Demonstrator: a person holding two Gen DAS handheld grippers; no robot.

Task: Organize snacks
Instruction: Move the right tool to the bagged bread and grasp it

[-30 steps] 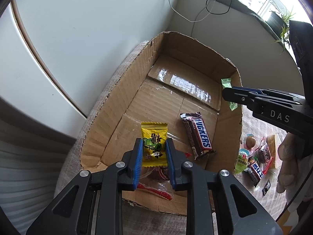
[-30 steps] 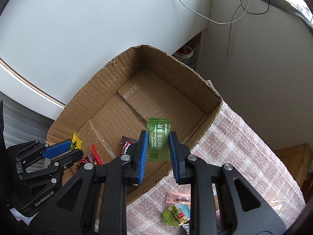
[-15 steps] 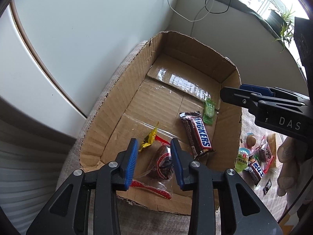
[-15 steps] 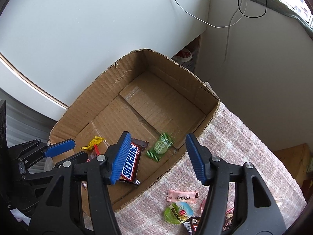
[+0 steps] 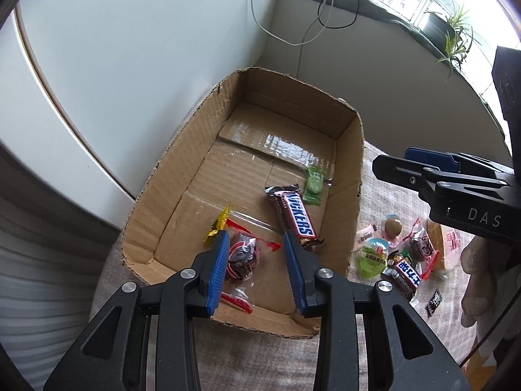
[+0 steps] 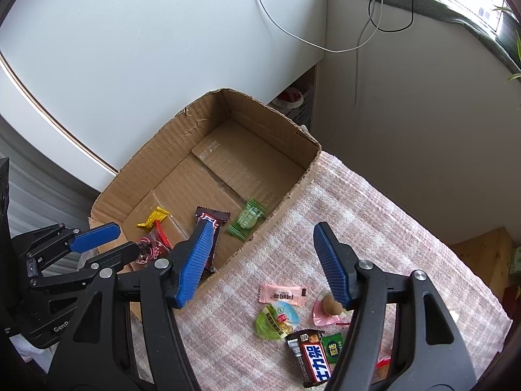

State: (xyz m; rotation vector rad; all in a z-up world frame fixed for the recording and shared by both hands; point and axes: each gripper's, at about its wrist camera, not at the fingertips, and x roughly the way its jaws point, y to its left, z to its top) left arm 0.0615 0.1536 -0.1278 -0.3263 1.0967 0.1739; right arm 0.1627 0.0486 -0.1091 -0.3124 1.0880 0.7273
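Both hand-held grippers spread, empty; green candy [image 6: 246, 218] in box [image 6: 136, 176], left of right hand-held gripper [image 6: 263, 267].

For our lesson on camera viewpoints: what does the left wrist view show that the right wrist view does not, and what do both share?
Left wrist only: a potted green plant on the windowsill and a small black sticker on the cloth.
Right wrist only: a white slatted basket beyond the box.
Both: the brown cardboard box holding the brown Snickers bar and green wrapped candy.

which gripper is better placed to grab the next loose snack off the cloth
Right. The right gripper hangs open above the loose snacks such as the pink candy, while the left gripper is over the cardboard box.
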